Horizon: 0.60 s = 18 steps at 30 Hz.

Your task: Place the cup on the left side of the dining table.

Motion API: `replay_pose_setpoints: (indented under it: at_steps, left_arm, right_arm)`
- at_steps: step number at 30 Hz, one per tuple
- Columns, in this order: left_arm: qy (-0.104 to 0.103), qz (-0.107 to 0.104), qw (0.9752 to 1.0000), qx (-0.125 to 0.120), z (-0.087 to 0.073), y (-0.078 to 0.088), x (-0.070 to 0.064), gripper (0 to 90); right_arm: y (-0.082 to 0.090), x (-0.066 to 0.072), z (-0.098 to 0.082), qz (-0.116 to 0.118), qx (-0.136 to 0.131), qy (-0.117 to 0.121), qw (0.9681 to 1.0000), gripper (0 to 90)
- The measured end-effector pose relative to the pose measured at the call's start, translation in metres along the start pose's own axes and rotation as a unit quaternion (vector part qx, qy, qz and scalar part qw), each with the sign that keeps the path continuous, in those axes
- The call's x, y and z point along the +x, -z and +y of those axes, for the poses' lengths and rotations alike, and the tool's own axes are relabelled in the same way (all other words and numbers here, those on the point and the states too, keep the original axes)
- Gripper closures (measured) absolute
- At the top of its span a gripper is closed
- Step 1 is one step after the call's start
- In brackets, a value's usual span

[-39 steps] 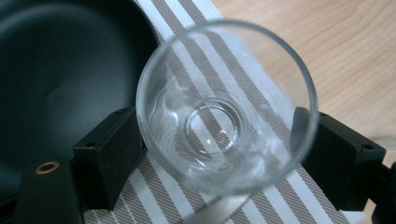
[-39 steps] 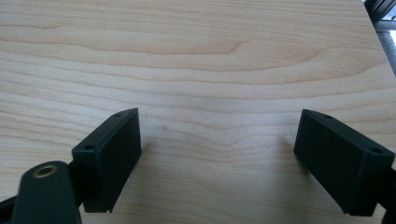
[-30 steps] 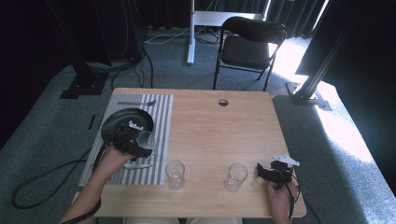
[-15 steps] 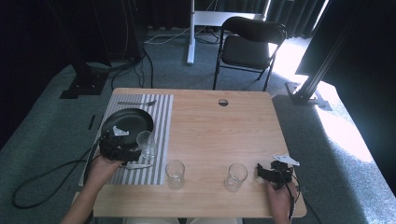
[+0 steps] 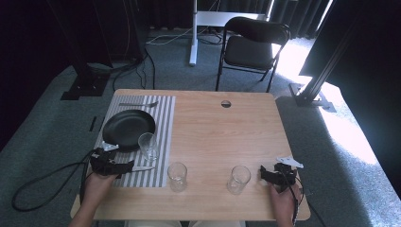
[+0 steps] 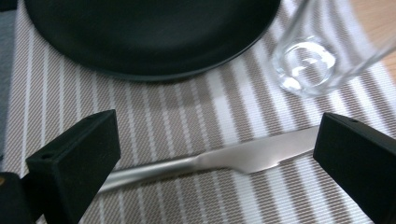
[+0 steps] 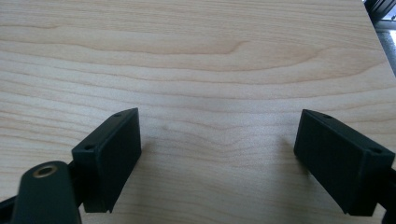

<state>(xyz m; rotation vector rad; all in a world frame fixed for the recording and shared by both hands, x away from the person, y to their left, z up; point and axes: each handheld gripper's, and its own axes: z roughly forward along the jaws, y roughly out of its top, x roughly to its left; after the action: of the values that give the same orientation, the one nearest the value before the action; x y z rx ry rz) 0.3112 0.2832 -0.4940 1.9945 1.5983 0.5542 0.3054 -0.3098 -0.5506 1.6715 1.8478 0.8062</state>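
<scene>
Silver and flat, the knife (image 6: pixel 224 162) lies on the striped placemat (image 5: pixel 161 120) at the near left of the wooden table (image 5: pixel 227 137), its blade pointing right. The left gripper (image 5: pixel 126 167) sits low over it with its jaws spread wide, one on each side of the knife and neither touching it in the left gripper view; the handle runs past the jaw on that view's left. Just beyond the knife stands a black plate (image 5: pixel 128 127), and a clear glass (image 5: pixel 148 146) stands on the mat just right of the plate, near the blade's tip. Two more glasses stand on bare wood along the near edge, one (image 5: pixel 177 176) just right of the mat and another (image 5: pixel 238 179) farther right. The right gripper (image 5: pixel 262 174) rests at the near right of the table, beside that second glass, its jaws also wide apart with plain wood between them. A fork (image 5: pixel 138 104) lies at the far edge of the mat.
</scene>
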Motion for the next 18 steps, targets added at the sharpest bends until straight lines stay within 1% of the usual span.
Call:
replay_pose_setpoints:
  at_steps: [2,5,6,8,10,11,13,15,17,18]
  left_arm:
    - [0.005,0.003,1.0000,-0.002,-0.006,0.001,0.003,1.2]
    - [0.005,0.010,0.9999,-0.001,-0.015,0.000,0.005,1.2]
    - [0.009,0.008,0.9999,0.000,-0.017,-0.001,0.006,1.2]
    - [0.013,0.013,0.9998,-0.001,-0.022,-0.002,0.008,1.2]
    - [0.022,0.011,0.9997,-0.002,-0.027,-0.002,0.010,1.2]
    - [0.021,0.011,0.9997,0.000,-0.029,-0.003,0.010,1.2]
    - [0.017,0.021,0.9996,0.000,-0.033,-0.004,0.009,1.2]
    - [0.017,0.030,0.9994,-0.002,-0.038,-0.005,0.009,1.2]
    - [0.018,0.035,0.9992,-0.005,-0.042,-0.006,0.009,1.2]
    - [0.016,0.044,0.9989,-0.002,-0.043,-0.007,0.009,1.2]
  right_arm:
    - [0.000,0.000,0.000,0.000,0.000,0.000,1.0000,14.2]
    - [0.000,0.000,0.000,0.000,0.000,0.000,1.0000,14.2]
    - [0.000,0.000,0.000,0.000,0.000,0.000,1.0000,14.2]
    - [0.000,0.000,0.000,0.000,0.000,0.000,1.0000,14.2]
    - [0.000,0.000,0.000,0.000,0.000,0.000,1.0000,14.2]
    - [0.000,0.000,0.000,0.000,0.000,0.000,1.0000,14.2]
    - [0.000,0.000,0.000,0.000,0.000,0.000,1.0000,14.2]
    - [0.000,0.000,0.000,0.000,0.000,0.000,1.0000,14.2]
    - [0.000,0.000,0.000,0.000,0.000,0.000,1.0000,14.2]
    - [0.000,0.000,0.000,0.000,0.001,0.000,1.0000,14.2]
